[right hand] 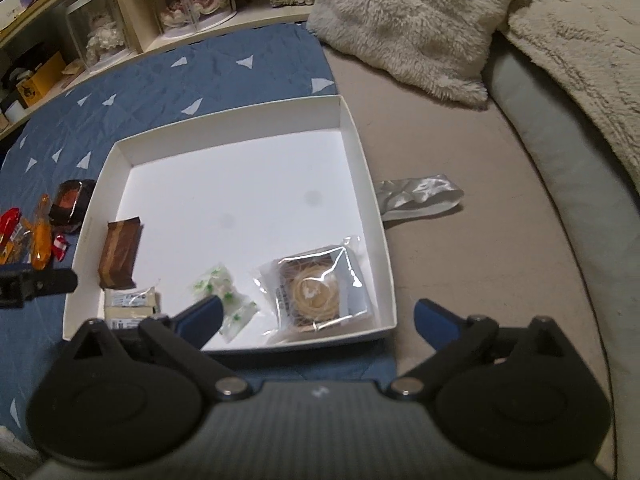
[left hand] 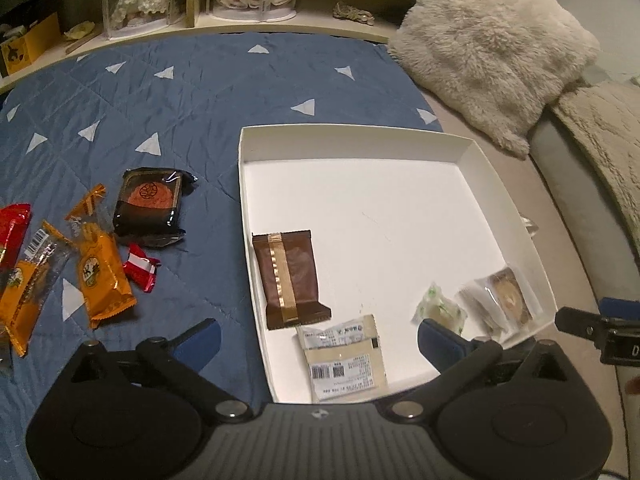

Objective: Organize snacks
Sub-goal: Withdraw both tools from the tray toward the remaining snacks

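Observation:
A white box [left hand: 472, 148] lies on a blue quilt [left hand: 160, 92]. It holds a brown packet [left hand: 290, 278], a beige barcode packet [left hand: 344, 356], a green-and-white candy [left hand: 440, 310] and a clear-wrapped pastry [left hand: 504, 296]. Left of the box lie a black-wrapped mooncake [left hand: 148, 208], orange packets [left hand: 102, 276], a small red candy [left hand: 140, 266] and a red packet [left hand: 12, 232]. My left gripper [left hand: 320, 332] hangs open over the box's near left corner, holding nothing. My right gripper [right hand: 318, 306] is open above the pastry [right hand: 316, 288] and the box's near right corner [right hand: 384, 280], also with nothing in it.
A fluffy cream pillow [left hand: 492, 48] lies beyond the box to the right. A low shelf with clear display cases [left hand: 240, 0] runs along the back. A crumpled silver wrapper [right hand: 420, 194] rests on the grey surface right of the box, near a beige blanket [right hand: 580, 60].

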`<action>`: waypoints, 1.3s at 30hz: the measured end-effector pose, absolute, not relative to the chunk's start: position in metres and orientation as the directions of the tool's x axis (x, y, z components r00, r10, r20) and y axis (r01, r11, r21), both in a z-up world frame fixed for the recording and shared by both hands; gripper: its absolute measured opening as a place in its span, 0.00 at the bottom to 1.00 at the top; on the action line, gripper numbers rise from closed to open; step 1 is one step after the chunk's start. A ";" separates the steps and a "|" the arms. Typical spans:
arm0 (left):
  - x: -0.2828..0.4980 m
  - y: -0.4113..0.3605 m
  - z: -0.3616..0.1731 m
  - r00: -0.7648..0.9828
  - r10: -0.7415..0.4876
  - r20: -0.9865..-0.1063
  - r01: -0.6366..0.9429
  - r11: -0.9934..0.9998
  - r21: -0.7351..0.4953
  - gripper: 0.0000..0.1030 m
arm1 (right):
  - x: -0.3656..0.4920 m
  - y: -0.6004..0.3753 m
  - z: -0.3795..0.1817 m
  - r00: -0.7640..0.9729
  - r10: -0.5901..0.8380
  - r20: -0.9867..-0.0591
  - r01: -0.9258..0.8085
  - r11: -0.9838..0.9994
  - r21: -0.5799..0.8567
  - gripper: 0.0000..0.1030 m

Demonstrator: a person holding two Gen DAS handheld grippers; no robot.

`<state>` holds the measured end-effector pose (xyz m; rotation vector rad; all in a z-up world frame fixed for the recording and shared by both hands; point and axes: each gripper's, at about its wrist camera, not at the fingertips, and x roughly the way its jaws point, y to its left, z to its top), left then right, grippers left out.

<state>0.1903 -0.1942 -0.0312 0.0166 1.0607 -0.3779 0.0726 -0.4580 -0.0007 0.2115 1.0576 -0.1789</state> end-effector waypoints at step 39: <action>0.189 -0.005 -0.007 0.547 -0.153 -0.823 0.132 0.987 -0.096 1.00 | 0.126 -0.281 0.032 0.588 0.098 -0.803 0.019 0.991 0.134 1.00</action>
